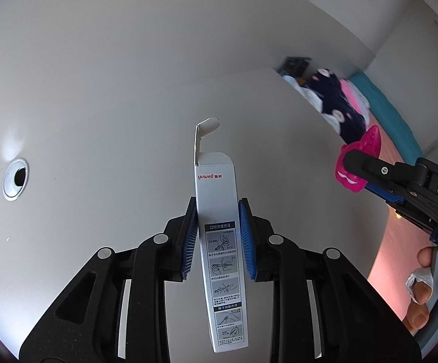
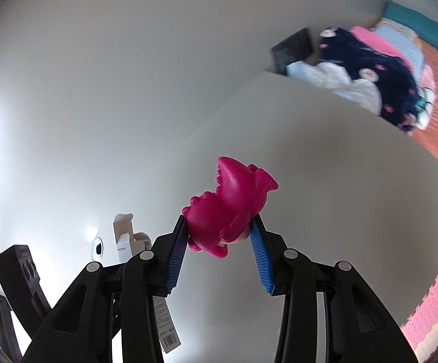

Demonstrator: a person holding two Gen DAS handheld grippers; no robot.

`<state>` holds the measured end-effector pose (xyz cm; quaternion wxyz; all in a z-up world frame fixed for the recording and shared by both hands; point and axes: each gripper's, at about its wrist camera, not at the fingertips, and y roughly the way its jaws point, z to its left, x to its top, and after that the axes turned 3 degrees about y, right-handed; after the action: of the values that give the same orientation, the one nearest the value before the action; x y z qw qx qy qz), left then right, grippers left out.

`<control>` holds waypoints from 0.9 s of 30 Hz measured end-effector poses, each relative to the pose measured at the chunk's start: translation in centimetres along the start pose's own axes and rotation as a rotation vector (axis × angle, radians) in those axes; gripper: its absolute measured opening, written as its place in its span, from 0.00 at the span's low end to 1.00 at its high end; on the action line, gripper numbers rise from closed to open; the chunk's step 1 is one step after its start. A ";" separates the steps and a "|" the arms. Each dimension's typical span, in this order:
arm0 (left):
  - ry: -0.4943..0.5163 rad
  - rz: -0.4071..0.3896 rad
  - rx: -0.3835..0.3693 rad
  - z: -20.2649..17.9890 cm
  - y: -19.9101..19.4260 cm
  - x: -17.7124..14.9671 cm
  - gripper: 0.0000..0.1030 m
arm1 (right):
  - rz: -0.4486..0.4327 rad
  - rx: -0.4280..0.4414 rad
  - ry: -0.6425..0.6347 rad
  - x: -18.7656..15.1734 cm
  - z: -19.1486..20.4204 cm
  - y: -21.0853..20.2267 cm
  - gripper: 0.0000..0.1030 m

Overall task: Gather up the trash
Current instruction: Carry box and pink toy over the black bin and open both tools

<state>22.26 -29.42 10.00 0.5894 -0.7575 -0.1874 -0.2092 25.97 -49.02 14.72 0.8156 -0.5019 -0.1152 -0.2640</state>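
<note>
My left gripper [image 1: 218, 211] is shut on a tall white thermometer box [image 1: 220, 236] with its top flap open, held upright above the white table [image 1: 82, 106]. The same box [image 2: 125, 242] and the left gripper's body show at the lower left of the right wrist view. My right gripper [image 2: 219, 230] is shut on a magenta rubber toy [image 2: 231, 205], which sticks out past the blue pads. In the left wrist view the right gripper [image 1: 355, 166] comes in from the right with the magenta toy [image 1: 361, 151] in it, and a hand [image 1: 424, 287] holds it.
A round metal cable hole [image 1: 15, 178] sits in the table at the left. Beyond the table's far edge lies a bed with a dark patterned blanket [image 2: 379, 75], pink and teal bedding and a dark tablet-like object [image 2: 293, 50]. Pink floor mats [image 2: 424, 311] show at the lower right.
</note>
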 end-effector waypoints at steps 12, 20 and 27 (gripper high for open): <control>0.270 0.034 -0.122 -13.5 -0.8 -4.4 0.26 | -0.141 -0.061 0.136 -6.4 -10.4 -11.9 0.42; 0.459 0.081 -0.222 -22.8 -1.3 -9.7 0.26 | -0.205 -0.144 0.249 -13.1 -17.9 -19.8 0.42; 0.608 0.135 -0.275 -27.6 -0.9 -14.3 0.26 | -0.206 -0.214 0.313 -18.1 -22.3 -22.9 0.42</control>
<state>7.03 -56.55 9.07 0.5231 -0.7436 0.0777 -0.4092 -3.32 -71.08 13.44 0.7343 -0.5241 -0.0088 -0.4314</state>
